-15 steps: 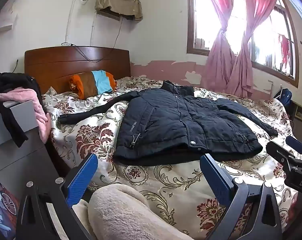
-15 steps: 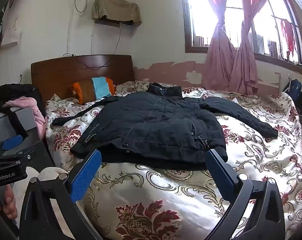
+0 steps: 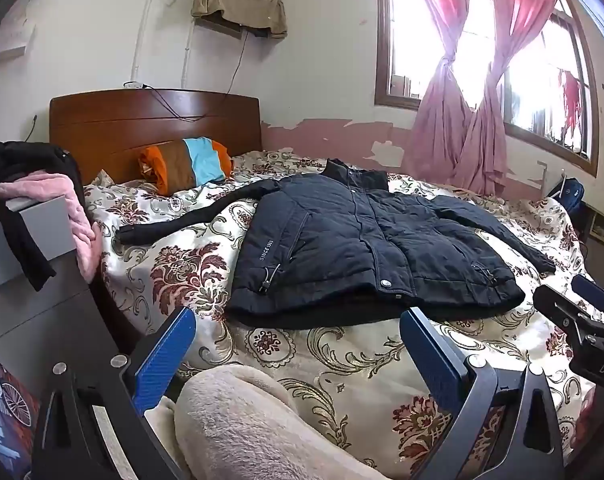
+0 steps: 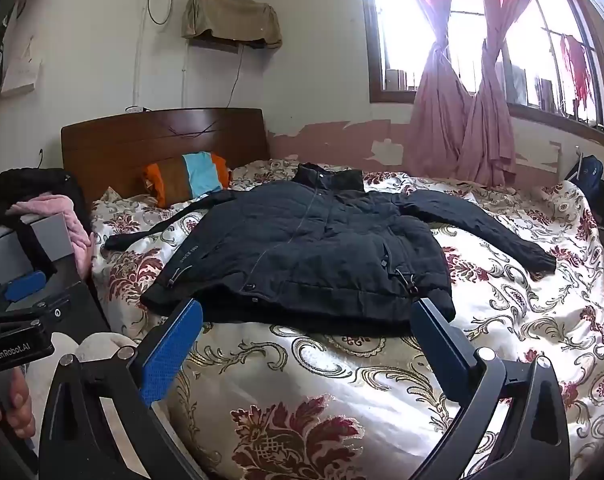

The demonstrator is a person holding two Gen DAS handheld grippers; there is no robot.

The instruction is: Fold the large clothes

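Both my claws, left [image 3: 297,344] and right [image 4: 308,332], gape empty short of the jacket [image 4: 302,248]; it looks bulky, soft, so I'd pinch its sleeve cuffs.

A striped pillow [image 3: 185,164] lies against the wooden headboard [image 3: 141,120].

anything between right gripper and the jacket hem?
Only bare floral bedspread lies between the open right gripper and the black jacket, as the right wrist view shows.

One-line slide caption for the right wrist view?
Open right gripper faces a dark jacket spread flat, sleeves out, on the floral bedspread; nothing grasped.
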